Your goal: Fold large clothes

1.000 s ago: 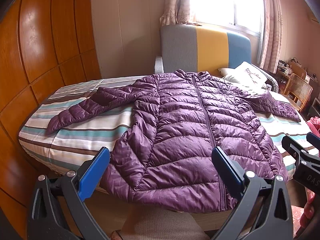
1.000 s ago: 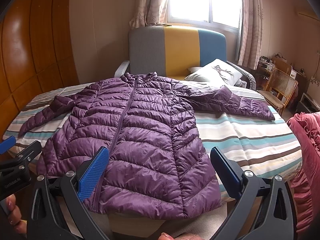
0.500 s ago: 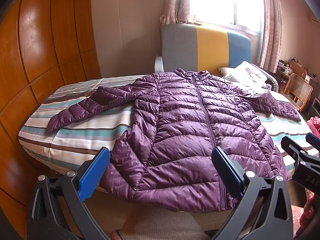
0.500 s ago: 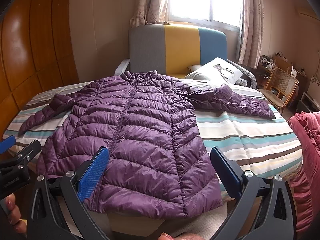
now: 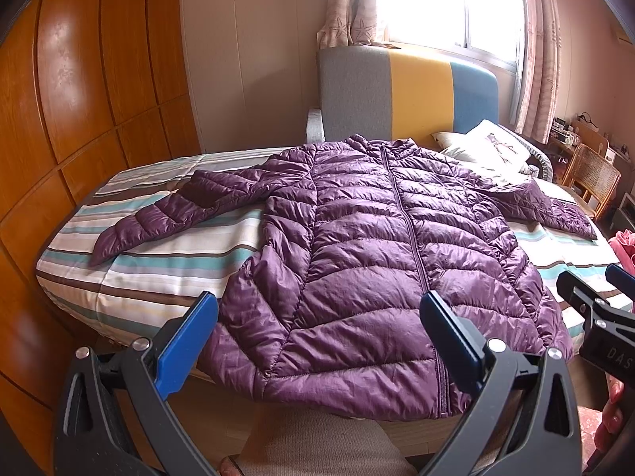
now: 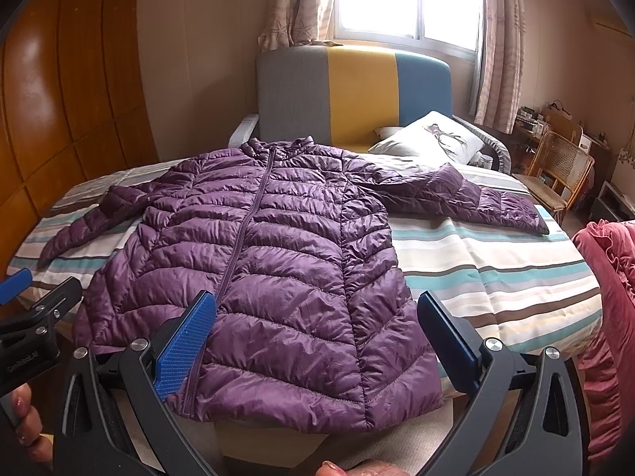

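The jacket (image 5: 377, 261) lies flat, front up and zipped, on the striped bed (image 5: 158, 269). Its long axis runs straight away from both tongs: hem nearest, hanging over the bed's near edge, collar far off toward the headboard (image 5: 405, 99). The sleeves spread out to either side.

The left tongs (image 5: 317, 337) stand wide, nothing between the blue pads, the hem just ahead of them. This view takes in the whole left sleeve (image 5: 166, 214), running out left and slightly toward the tongs, and the wooden wall panels (image 5: 79, 99) beyond it. The right tongs show at its right edge, with fingertips below them.

The right tongs (image 6: 315, 335) are likewise wide and empty, the hem's right half between and just beyond their pads. Only this view shows the right sleeve (image 6: 468, 202) in full, angling away to the right, plus the pillow (image 6: 432, 139) behind it, a cane chair (image 6: 555, 174) and red cloth (image 6: 607, 317) at far right. The left tongs sit at its left edge.
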The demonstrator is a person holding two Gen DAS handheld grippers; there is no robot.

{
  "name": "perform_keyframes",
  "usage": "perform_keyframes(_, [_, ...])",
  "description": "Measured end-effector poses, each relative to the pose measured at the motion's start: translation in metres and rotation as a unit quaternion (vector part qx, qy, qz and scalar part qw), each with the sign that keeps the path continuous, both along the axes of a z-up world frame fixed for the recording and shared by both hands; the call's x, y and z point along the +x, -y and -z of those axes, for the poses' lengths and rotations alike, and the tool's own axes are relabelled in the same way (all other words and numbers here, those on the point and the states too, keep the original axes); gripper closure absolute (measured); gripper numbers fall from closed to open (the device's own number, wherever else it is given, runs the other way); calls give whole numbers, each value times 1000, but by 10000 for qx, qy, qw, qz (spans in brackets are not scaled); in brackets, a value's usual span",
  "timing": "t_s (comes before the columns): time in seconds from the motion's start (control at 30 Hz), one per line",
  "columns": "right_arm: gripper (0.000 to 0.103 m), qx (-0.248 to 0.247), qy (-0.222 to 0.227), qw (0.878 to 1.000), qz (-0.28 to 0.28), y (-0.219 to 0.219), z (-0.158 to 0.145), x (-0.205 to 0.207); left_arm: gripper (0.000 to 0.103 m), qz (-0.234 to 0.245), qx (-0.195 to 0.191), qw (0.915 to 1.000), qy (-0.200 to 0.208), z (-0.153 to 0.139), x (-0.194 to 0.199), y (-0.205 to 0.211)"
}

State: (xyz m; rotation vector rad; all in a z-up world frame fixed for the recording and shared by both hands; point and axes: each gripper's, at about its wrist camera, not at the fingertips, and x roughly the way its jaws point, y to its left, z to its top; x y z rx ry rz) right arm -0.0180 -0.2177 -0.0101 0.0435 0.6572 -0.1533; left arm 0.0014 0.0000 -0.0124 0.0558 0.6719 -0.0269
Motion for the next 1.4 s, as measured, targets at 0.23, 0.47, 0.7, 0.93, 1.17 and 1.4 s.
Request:
perform_keyframes(0.23, [3,88,-62,9999,-58,1,3,3,2,-5,2,10000,-28,1,1,1])
perform_keyframes(0.47, [3,93,-118,9999,-35,1,6,7,2,-22,27,10000,-88,4,3,2])
perform_keyframes(0.7, [3,-9,-249,9997,-26,11,10,27,2,-143,1,9995,-297,8,23,-3])
perform_keyframes(0.93, [3,641,-299,9975,-74,56,21,65,2,-111,-228,9985,-483,15,66,-8])
perform_keyframes(1.17, [3,1148,-478,9902,631,137,39,108,2,-317,-62,9969,-713,38,133,-8])
perform_keyframes(1.4, [3,1537,-585,9700,1791,236,67,146,2,-658,293,9944,-769,55,189,-7])
